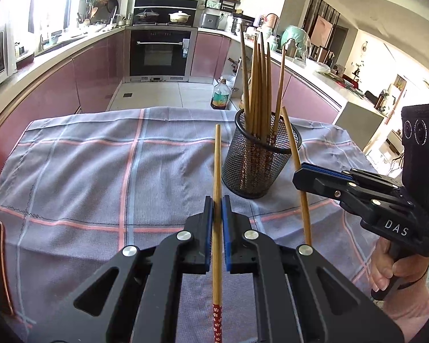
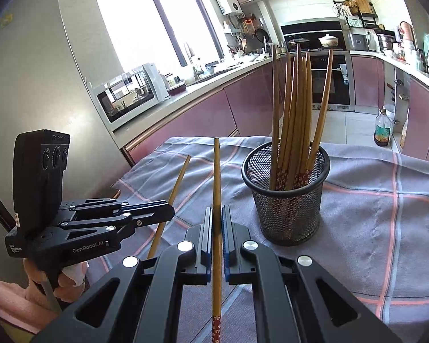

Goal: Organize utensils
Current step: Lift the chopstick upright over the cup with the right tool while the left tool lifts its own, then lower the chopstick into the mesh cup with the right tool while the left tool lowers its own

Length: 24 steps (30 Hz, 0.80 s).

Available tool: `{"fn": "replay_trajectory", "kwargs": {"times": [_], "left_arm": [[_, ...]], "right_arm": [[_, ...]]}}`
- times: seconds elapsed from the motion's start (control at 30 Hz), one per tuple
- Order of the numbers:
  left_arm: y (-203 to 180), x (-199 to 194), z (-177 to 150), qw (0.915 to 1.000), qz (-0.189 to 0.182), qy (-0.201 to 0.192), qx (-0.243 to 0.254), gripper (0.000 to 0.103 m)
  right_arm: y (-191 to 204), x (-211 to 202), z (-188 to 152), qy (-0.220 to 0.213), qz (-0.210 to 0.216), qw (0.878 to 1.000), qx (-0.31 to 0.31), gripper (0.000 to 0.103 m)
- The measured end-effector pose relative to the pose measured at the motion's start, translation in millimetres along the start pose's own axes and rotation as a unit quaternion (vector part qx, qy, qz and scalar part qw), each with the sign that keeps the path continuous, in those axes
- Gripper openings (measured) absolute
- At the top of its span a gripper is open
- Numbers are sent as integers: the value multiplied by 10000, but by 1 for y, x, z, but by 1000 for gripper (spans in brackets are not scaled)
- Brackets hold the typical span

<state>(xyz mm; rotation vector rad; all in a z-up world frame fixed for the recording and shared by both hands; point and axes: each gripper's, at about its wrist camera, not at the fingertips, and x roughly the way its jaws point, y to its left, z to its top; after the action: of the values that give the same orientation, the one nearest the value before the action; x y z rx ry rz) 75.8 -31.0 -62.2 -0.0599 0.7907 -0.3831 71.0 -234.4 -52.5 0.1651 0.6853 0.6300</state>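
Each claw pinches one chopstick, the left claw [image 1: 217, 223] its chopstick [image 1: 217, 171] and the right claw [image 2: 217, 223] another chopstick [image 2: 217, 177], thin ends forward (likely for dropping in), toward the mesh holder [image 1: 257, 165] at one o'clock on the cloth-covered worktop [image 1: 85, 171].

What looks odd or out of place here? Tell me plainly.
Nothing spilled or damaged. Two chopsticks are outside the mesh holder: the left gripper grips one chopstick, the right gripper another chopstick. The checked cloth lies slightly rumpled.
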Motion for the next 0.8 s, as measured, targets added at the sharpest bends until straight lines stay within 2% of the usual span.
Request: {"fn": "replay_trajectory", "kwargs": {"times": [0.4, 0.8], "left_arm": [[-7, -16, 6, 9998, -64, -204, 31, 7], [-10, -32, 13, 9989, -285, -378, 21, 7]], "right_arm": [[-1, -11, 7, -216, -12, 9998, -28, 5], [0, -22, 14, -440, -43, 9990, -70, 5]]}}
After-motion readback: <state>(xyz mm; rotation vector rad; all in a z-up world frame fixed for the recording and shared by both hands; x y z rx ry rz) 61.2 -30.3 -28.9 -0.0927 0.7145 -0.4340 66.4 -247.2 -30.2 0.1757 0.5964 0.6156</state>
